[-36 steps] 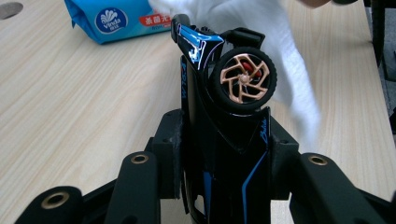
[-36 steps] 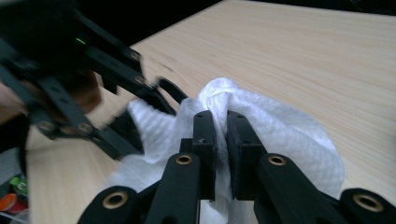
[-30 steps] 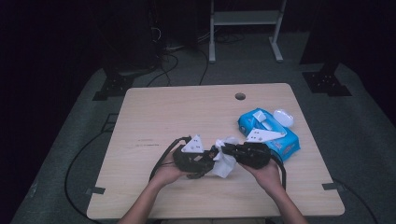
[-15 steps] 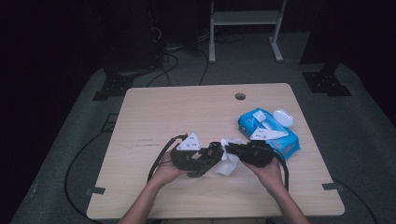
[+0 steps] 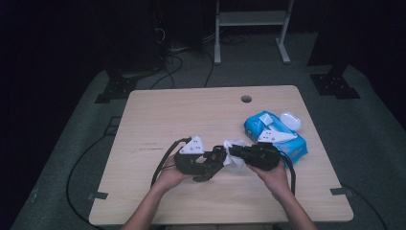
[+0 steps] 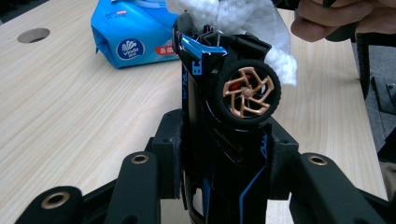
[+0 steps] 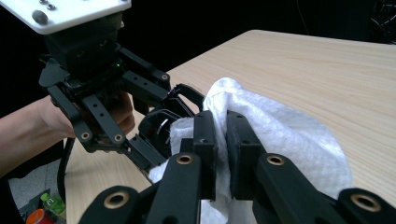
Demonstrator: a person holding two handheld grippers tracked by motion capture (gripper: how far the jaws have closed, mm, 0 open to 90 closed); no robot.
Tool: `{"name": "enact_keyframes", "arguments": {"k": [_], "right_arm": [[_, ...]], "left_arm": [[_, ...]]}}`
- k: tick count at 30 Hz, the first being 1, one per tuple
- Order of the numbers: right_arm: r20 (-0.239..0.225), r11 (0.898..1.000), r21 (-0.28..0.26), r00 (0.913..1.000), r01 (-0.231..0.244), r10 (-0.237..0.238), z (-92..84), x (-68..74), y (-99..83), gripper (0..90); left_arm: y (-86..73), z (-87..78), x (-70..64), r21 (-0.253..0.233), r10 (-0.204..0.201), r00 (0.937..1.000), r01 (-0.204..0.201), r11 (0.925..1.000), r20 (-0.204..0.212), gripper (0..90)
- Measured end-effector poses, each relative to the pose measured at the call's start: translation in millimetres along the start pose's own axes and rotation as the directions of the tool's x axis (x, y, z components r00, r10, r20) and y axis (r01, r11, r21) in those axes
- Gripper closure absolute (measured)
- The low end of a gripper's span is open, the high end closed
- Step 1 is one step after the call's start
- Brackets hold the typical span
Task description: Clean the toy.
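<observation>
Two grippers meet near the desk's front edge: left gripper clamps toy car, right gripper pinches white wipe against it

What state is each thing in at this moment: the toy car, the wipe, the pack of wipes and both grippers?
Toy car: clamped between the left gripper's jaws, one wheel facing the camera.
White wipe: crumpled, pinched in the right gripper, pressed against the car's end.
Blue wipes pack: lying on the table, white lid flipped open.
Left gripper: shut on the car.
Right gripper: shut on the wipe.
</observation>
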State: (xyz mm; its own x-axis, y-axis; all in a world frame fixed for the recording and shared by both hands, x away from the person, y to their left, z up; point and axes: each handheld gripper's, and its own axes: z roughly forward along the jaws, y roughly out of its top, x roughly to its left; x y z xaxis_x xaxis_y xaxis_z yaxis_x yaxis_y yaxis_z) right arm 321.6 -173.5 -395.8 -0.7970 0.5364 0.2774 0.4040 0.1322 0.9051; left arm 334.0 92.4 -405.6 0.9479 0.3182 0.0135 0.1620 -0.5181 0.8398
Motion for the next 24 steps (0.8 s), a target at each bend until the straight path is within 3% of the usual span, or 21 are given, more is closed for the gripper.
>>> {"name": "enact_keyframes", "arguments": {"k": [7, 14, 18, 21, 24], "right_arm": [[0.041, 0.999, 0.044, 0.9991, -0.015, 0.013, 1.1, -9.9, -11.3, 82.7], [-0.005, 1.0, -0.014, 0.9999, 0.009, -0.009, -4.6, 2.5, 2.3, 82.7], [0.006, 1.0, 0.009, 1.0, 0.004, -0.004, 0.7, -0.9, -4.9, 82.7], [0.044, 0.999, 0.041, 0.999, 0.006, -0.008, 1.2, -7.1, -10.2, 82.6], [0.05, 0.999, 0.037, 0.9987, 0.003, -0.005, 0.0, -9.7, -11.5, 82.6]], "left_arm": [[-4.1, -1.1, 4.0, 0.006, -0.019, 0.9998, 0.019, 0.9998, -0.002, 57.8], [-5.8, 4.8, 2.5, 0.022, -0.013, 0.9999, 0.013, 0.9997, 0.002, 57.8], [-4.7, 1.9, 1.6, 0.006, -0.011, 0.9999, 0.011, 0.9999, 0.0, 57.8], [-5.8, 1.6, 2.3, -0.002, -0.024, 0.9997, 0.024, 0.9997, 0.005, 57.8], [-5.8, 3.6, 1.9, 0.018, -0.012, 0.9999, 0.012, 0.9998, -0.004, 57.8]]}}
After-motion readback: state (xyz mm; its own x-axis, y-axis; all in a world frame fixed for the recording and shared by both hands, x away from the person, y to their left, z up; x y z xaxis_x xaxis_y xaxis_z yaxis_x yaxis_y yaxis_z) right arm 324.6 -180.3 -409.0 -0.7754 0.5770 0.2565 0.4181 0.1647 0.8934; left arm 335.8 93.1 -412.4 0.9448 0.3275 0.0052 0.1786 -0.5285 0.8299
